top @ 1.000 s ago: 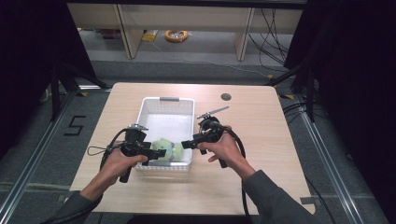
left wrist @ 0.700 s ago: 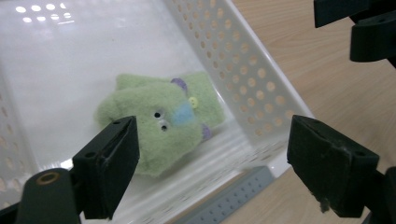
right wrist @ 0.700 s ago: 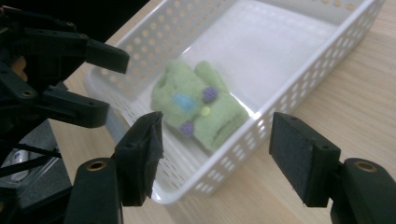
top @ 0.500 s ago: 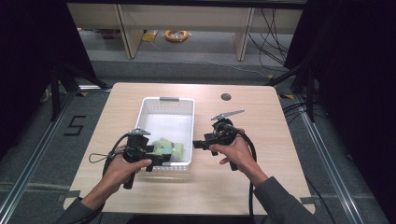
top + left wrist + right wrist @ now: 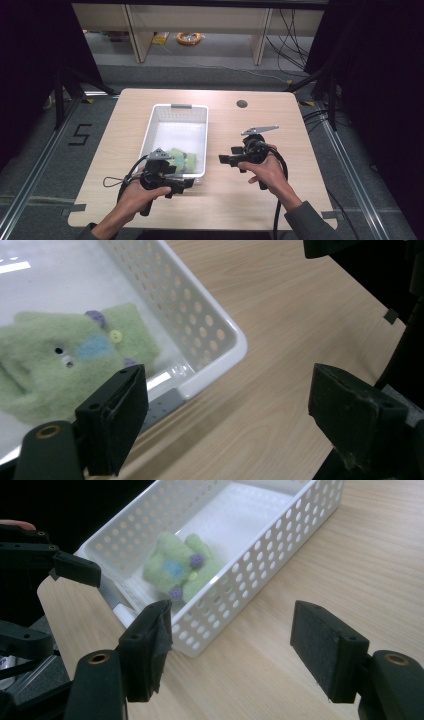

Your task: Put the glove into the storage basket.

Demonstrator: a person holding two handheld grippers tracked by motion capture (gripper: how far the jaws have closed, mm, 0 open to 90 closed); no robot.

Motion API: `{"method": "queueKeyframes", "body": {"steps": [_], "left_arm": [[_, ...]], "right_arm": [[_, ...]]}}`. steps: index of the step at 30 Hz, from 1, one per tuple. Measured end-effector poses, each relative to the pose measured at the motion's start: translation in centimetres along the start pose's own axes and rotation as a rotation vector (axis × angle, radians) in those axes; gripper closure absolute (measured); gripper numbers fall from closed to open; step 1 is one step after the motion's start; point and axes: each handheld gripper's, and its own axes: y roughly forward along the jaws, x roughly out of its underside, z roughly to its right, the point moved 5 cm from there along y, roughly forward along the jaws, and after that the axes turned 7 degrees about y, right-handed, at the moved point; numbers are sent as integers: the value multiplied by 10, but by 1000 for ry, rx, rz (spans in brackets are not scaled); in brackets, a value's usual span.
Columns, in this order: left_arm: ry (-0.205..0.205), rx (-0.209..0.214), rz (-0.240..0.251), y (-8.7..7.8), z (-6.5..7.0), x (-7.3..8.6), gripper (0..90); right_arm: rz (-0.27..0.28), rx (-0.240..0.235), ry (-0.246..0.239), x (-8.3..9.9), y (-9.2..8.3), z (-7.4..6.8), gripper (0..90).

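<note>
With the green felt toy lying in the basket, we draw both wide-open, empty grippers — left, right — toward six o'clock, clear of its rim

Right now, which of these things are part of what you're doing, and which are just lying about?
Part of the job:
- green felt toy
- white basket
- left gripper, open
- right gripper, open

Lying about:
- yellow coil on the floor
- cables behind the table
</note>
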Motion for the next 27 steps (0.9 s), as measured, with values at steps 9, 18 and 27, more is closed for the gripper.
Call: {"method": "queueKeyframes", "body": {"steps": [9, 18, 27], "left_arm": [[-3, 24, 28, 4, 10, 3, 156], [56, 19, 14, 7, 21, 8, 156], [63, 25, 12, 10, 26, 18, 156]], "right_arm": [[28, 3, -47, 16, -14, 5, 314], [41, -1, -1, 31, -26, 11, 304], [57, -6, 25, 45, -34, 12, 292]]}}
